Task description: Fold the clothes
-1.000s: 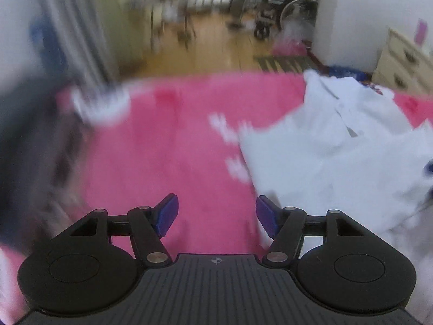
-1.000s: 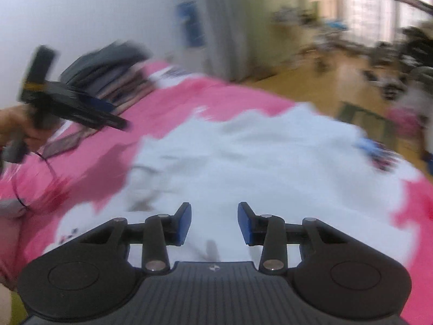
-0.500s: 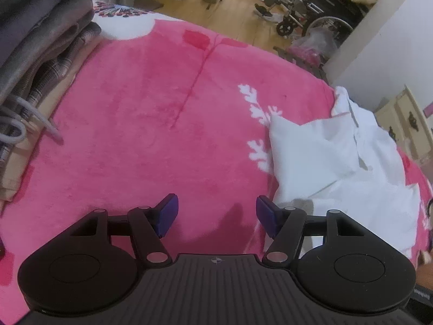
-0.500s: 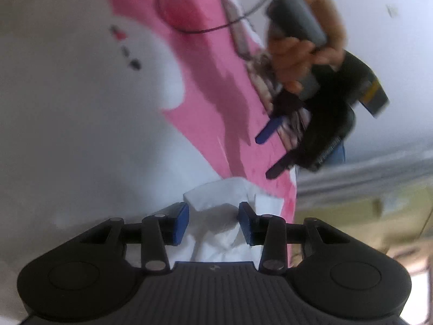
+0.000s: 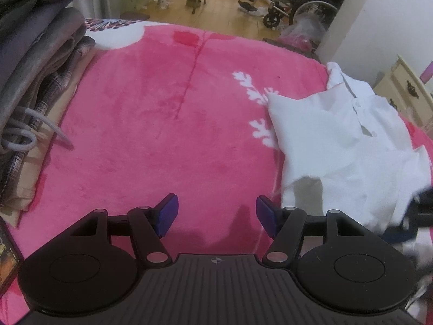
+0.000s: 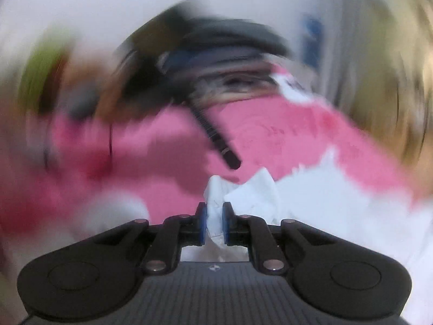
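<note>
White polo shirt crumpled on right side of pink blanket, collar end away from camera; no readable writing. Left gripper wide, empty. Right gripper closing, pads pinching shirt fold

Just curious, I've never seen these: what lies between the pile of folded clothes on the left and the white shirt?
Only bare pink blanket with white leaf prints separates the folded pile from the white shirt, as the left wrist view shows.

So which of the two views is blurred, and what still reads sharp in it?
Right wrist view: heavy smear across the pink blanket, only the right claw, closing on white shirt fabric, is crisp. Left wrist view: sharp, fisheye-curved, blurred only at its right edge.
</note>
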A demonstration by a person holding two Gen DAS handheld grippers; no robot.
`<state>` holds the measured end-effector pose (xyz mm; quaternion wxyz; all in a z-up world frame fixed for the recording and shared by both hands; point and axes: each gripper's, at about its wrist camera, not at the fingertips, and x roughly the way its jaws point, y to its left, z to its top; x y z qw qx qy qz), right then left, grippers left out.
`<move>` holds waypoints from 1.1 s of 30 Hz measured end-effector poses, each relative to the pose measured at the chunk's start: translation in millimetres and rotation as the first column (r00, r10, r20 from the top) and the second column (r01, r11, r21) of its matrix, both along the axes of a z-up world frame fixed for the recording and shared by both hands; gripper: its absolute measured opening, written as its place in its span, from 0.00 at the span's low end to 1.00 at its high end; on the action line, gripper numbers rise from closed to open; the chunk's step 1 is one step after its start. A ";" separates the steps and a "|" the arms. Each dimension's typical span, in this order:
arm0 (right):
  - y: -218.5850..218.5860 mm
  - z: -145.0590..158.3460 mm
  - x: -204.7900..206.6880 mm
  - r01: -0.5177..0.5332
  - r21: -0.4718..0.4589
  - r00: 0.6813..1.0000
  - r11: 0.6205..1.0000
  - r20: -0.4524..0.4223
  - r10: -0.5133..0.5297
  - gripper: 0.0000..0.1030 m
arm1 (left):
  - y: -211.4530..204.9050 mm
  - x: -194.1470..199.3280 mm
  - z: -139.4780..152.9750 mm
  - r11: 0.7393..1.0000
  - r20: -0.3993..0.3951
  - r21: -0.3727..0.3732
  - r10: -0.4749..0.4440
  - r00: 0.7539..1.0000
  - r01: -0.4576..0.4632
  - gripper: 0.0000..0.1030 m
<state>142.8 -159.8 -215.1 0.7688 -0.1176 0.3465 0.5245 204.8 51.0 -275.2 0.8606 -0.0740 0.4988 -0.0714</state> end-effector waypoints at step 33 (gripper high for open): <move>-221.1 17.3 8.7 0.628 -0.201 0.778 0.752 0.176 -0.603 0.38 | -139.6 -27.1 15.6 0.900 0.158 0.150 -0.430 0.889 0.409 0.64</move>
